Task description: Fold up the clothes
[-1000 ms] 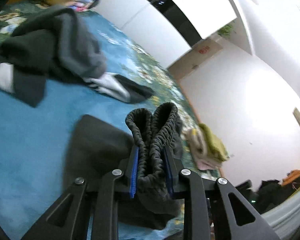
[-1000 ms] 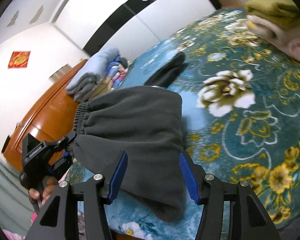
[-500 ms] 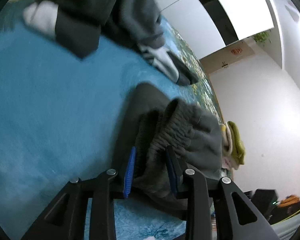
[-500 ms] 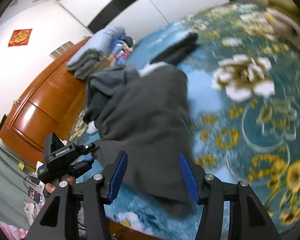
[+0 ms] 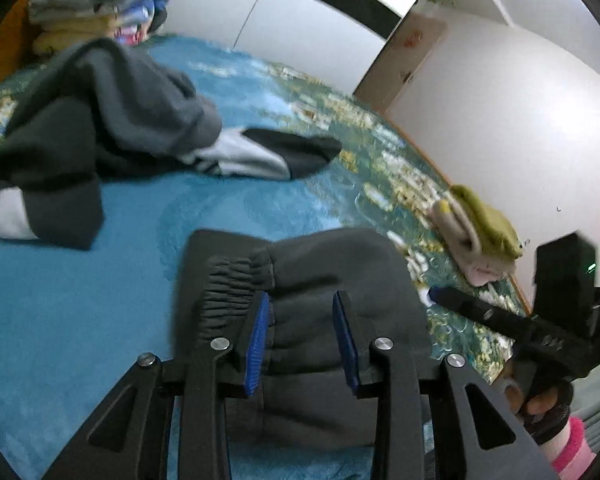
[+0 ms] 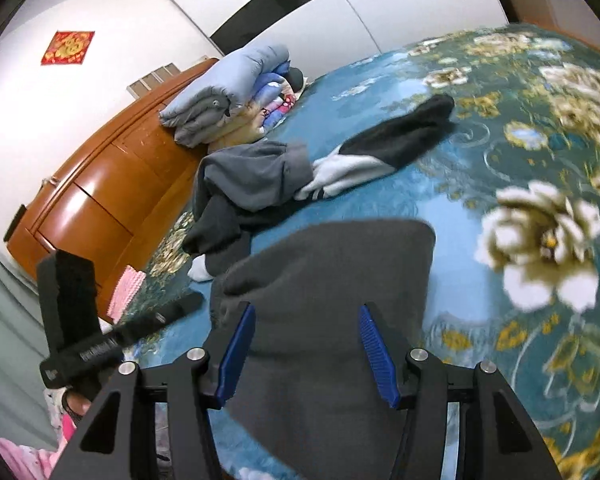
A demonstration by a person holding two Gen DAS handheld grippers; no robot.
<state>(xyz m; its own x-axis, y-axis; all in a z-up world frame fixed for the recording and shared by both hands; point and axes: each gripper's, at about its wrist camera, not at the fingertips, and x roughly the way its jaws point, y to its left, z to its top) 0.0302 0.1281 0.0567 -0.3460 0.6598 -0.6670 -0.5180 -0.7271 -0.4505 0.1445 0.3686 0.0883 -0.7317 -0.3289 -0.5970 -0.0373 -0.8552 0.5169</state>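
Observation:
A dark grey folded garment with an elastic waistband (image 5: 300, 280) lies on the teal floral bedspread (image 5: 100, 280); it also shows in the right wrist view (image 6: 332, 276). My left gripper (image 5: 302, 332) is open, its blue pads spread just above the garment's waistband end. My right gripper (image 6: 308, 352) is open over the garment's other end, holding nothing. A heap of unfolded grey and black-and-white clothes (image 5: 100, 120) lies further back on the bed; it shows in the right wrist view (image 6: 260, 176) too.
Folded yellow-green and pink towels (image 5: 476, 236) lie near the bed's right edge. A stack of folded quilts (image 6: 228, 92) sits against a wooden headboard (image 6: 100, 184). White wardrobe doors stand behind the bed.
My left gripper was shut on the bunched waistband; it has lowered it onto the bed and opened. The garment now lies flat and folded. My right gripper stayed open.

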